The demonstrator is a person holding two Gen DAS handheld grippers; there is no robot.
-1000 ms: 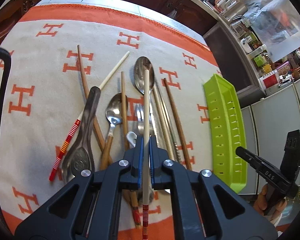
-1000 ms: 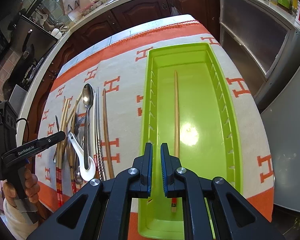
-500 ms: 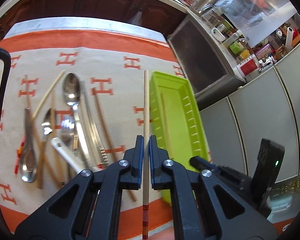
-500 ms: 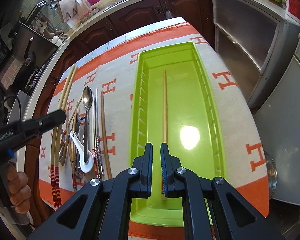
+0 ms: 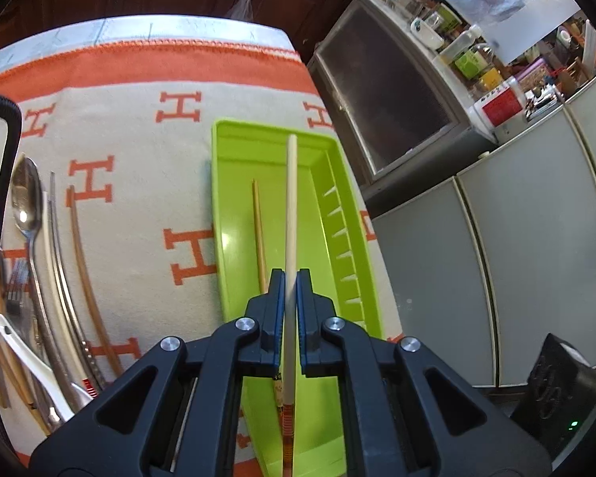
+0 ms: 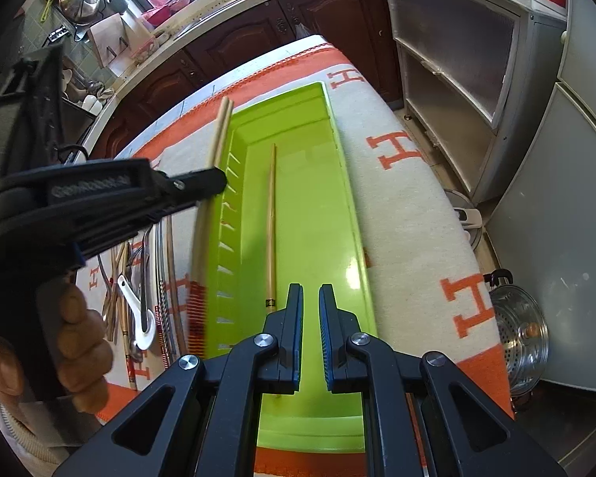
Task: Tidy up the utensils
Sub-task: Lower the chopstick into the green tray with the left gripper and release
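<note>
Left gripper (image 5: 291, 278) clamped on pale chopstick (image 5: 290, 214), stick running lengthwise between its fingers, tip poking out ahead, red-striped end behind. It hangs over the green tray (image 5: 234, 278), beside a wooden chopstick (image 5: 259, 230) lying inside. Right gripper (image 6: 310, 298) nearly closed, nothing in it, over tray's near end. Remaining utensils (image 5: 39, 278) on cloth left of tray.

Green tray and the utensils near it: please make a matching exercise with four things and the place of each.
Things:
1. pale chopstick
2. brown chopstick
3. white spoon
4. steamer pot

Places:
A. on the floor beside the table
B. lying inside the green tray
C. clamped in the left gripper
D. among the cutlery on the cloth

Pairs: 1-C, 2-B, 3-D, 4-A
</note>
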